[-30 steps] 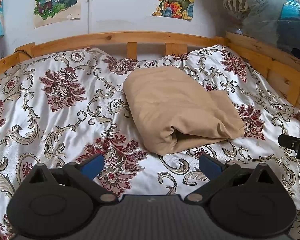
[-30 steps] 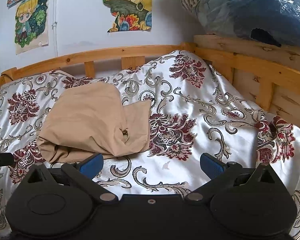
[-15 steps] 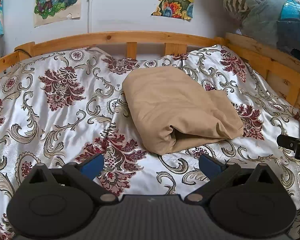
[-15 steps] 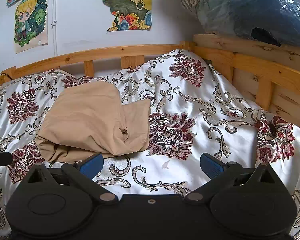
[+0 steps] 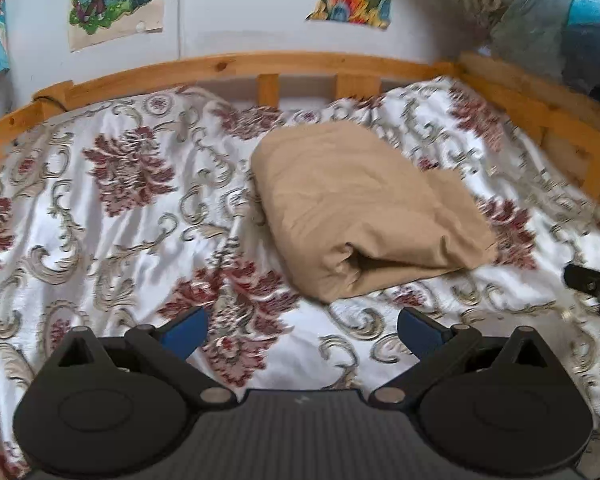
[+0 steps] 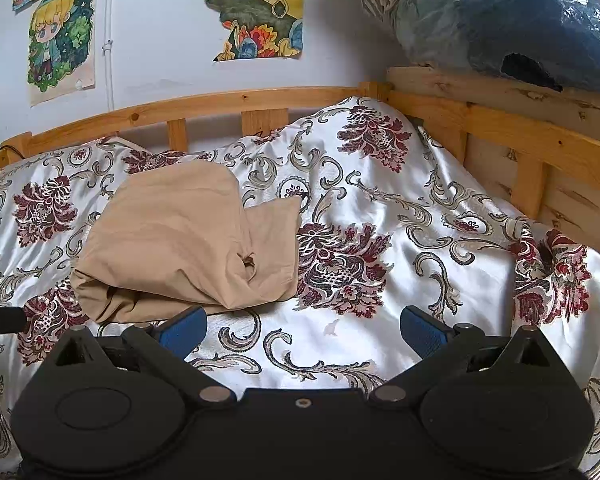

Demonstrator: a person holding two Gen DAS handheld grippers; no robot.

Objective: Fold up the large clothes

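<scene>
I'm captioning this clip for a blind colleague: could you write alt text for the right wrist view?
A folded tan cloth bundle lies on a shiny white bedspread with maroon floral scrolls, left of centre. The open right gripper, with blue finger pads, hovers empty in front of it. A pine bed rail and cartoon posters stand behind.

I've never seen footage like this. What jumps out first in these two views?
A folded tan garment lies in the middle of a bed spread with a shiny white cover patterned in dark red flowers. Both black grippers, left and right, are open and empty near it. Bright cartoon posters hang on the wall above the wooden bed rail.
</scene>
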